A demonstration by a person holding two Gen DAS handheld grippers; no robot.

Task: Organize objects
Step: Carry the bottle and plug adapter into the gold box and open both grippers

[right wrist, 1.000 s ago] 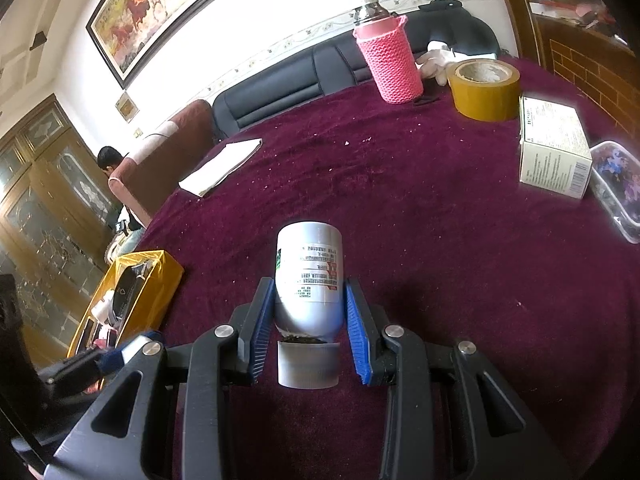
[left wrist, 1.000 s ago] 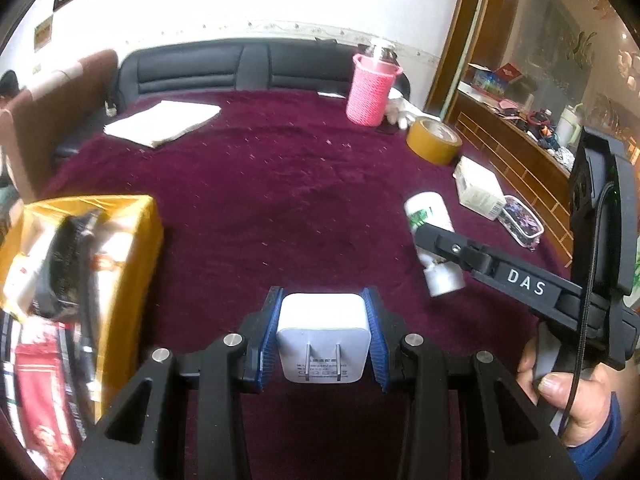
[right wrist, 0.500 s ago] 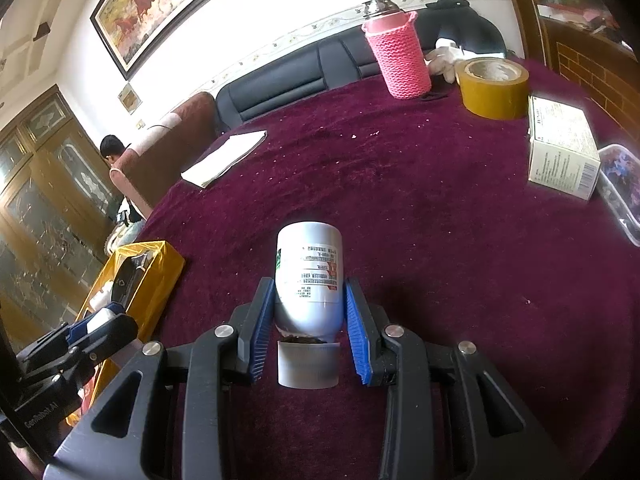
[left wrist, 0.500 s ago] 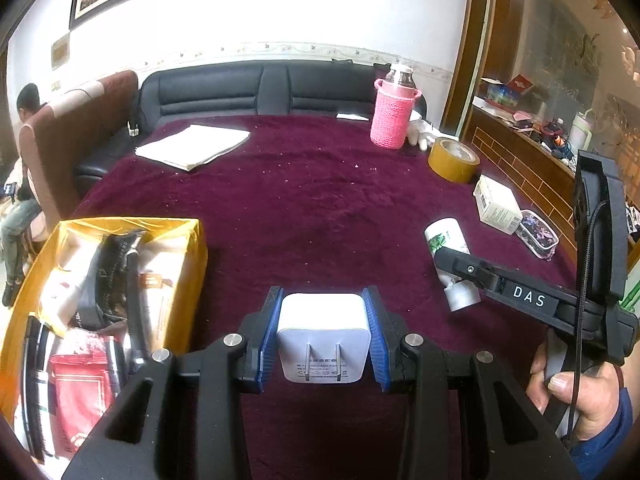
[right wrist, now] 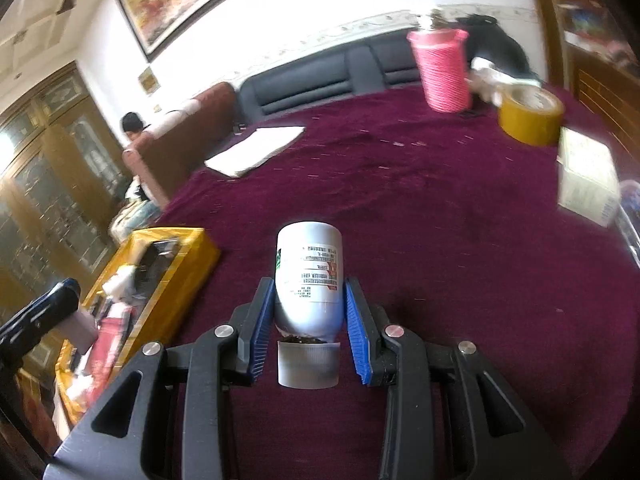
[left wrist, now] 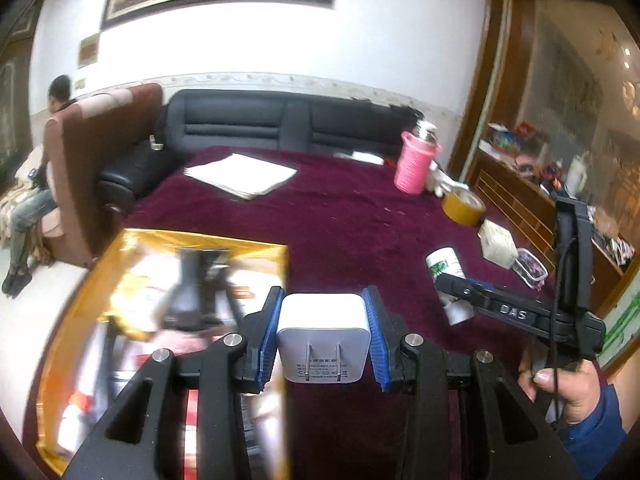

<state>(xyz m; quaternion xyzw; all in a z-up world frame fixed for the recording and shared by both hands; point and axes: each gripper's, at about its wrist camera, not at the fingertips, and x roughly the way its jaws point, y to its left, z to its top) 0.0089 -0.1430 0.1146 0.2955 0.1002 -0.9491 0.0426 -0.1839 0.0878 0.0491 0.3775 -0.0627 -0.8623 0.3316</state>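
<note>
My left gripper is shut on a white plug adapter, prongs facing the camera, held above the right edge of a yellow box full of mixed items. My right gripper is shut on a white bottle with a printed label, cap toward the camera, above the dark red tablecloth. In the left wrist view the right gripper and the bottle show at the right. In the right wrist view the yellow box lies at the left, with the left gripper over it.
A pink knitted bottle sleeve, a yellow tape roll, a white carton and a clear tub stand at the right. A stack of paper lies at the back. A black sofa is behind the table.
Both grippers have risen and swung left toward the yellow box. The left gripper, still holding the adapter, now hangs over the box's right edge. The right gripper keeps the bottle.
</note>
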